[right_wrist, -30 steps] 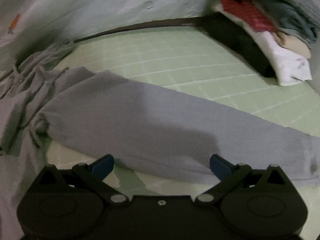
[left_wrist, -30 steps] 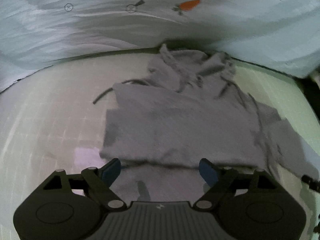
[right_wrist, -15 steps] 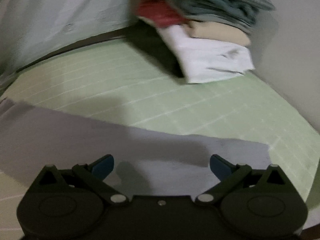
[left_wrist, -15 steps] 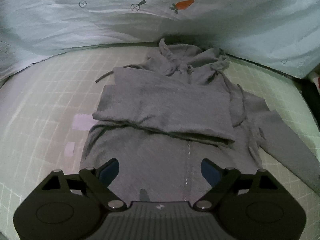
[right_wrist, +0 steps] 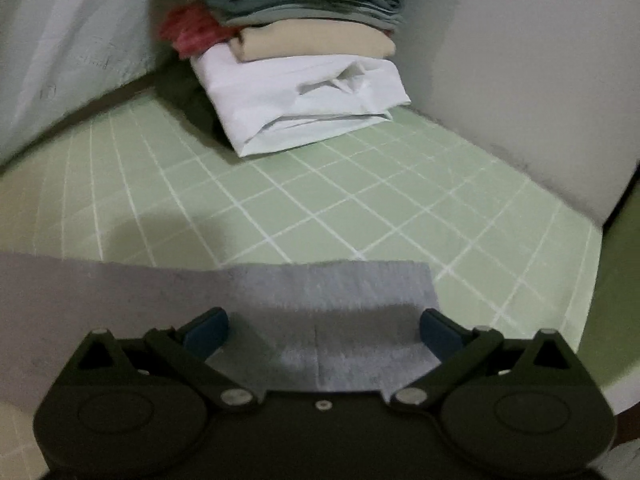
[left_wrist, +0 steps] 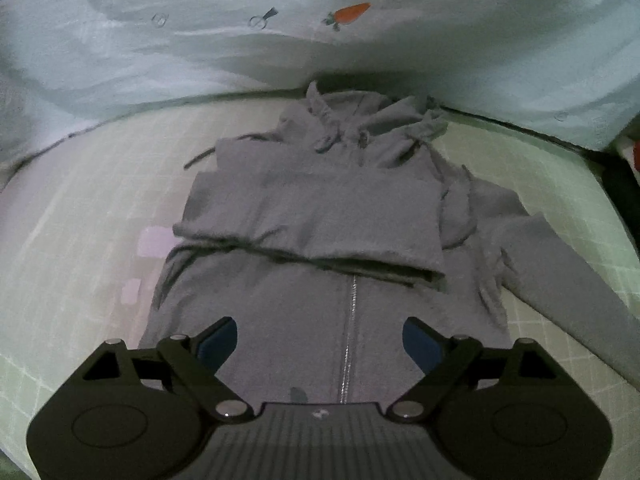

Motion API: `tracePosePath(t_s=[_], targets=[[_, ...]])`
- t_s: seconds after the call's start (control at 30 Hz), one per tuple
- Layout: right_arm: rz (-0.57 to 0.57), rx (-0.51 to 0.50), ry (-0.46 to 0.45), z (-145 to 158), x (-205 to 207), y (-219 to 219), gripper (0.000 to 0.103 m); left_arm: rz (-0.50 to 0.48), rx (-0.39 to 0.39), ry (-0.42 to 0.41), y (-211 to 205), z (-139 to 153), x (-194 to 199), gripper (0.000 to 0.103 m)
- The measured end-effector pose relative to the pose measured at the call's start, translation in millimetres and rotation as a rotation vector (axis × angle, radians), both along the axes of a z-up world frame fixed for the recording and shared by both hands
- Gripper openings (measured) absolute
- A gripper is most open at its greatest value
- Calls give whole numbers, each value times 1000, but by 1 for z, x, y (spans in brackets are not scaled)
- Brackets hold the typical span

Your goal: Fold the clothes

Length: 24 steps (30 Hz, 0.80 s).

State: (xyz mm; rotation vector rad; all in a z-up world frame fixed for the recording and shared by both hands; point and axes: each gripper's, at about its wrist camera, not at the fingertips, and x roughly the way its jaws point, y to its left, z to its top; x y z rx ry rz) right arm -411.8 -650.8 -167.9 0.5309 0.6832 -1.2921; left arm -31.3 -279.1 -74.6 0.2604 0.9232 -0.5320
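Note:
A grey zip hoodie (left_wrist: pixel 320 240) lies flat on the green checked mat (left_wrist: pixel 80 240), hood away from me. Its left sleeve is folded across the chest. Its right sleeve (left_wrist: pixel 568 280) stretches out to the right. My left gripper (left_wrist: pixel 320 340) is open and empty, above the lower front near the zip. In the right wrist view the cuff end of that sleeve (right_wrist: pixel 328 304) lies on the mat (right_wrist: pixel 320 200). My right gripper (right_wrist: pixel 324 330) is open, its jaws on either side of the cuff, not closed on it.
A pale blue sheet with carrot prints (left_wrist: pixel 320 32) hangs behind the mat. A stack of folded clothes (right_wrist: pixel 304 60), white at the bottom, then beige and grey-green, sits in the far corner by a pale wall (right_wrist: pixel 520 80).
My left gripper has pulled back from the folded sleeve, so more of the hoodie shows. My right gripper has travelled along the outstretched sleeve to its cuff. Both stayed open.

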Motion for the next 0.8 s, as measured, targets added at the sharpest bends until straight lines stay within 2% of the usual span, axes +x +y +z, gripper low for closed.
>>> tracePosePath(t_s=[0.27,0.43,0.5,0.57,0.6,0.67,0.7,0.73,0.77,0.8], targets=[[-62,-33,-18,-3,1,10,103,-6,1,-17,0,1,0,90],[-6,-17,-16,-2,9,19,102,9,-17,-30,6,4,6,91],[10,-17,-19,0,12,23,94,14,-25,-28,10,4,9,91],[25,-19,-22,3,15,28,74,17,-34,-24,14,3,14,91],[27,-20,-22,5,16,31,68,19,-38,-22,15,3,16,91],[29,-20,-20,8,20,36,44,22,-51,-17,20,3,20,91],[25,-15,-20,10,22,38,36,23,-58,-15,23,3,23,91],[23,-8,-23,11,24,39,21,23,-65,-13,25,3,26,91],[19,1,-29,12,25,41,15,24,-70,-14,28,3,29,91],[14,11,-38,14,26,42,14,24,-75,-16,31,3,32,91]])
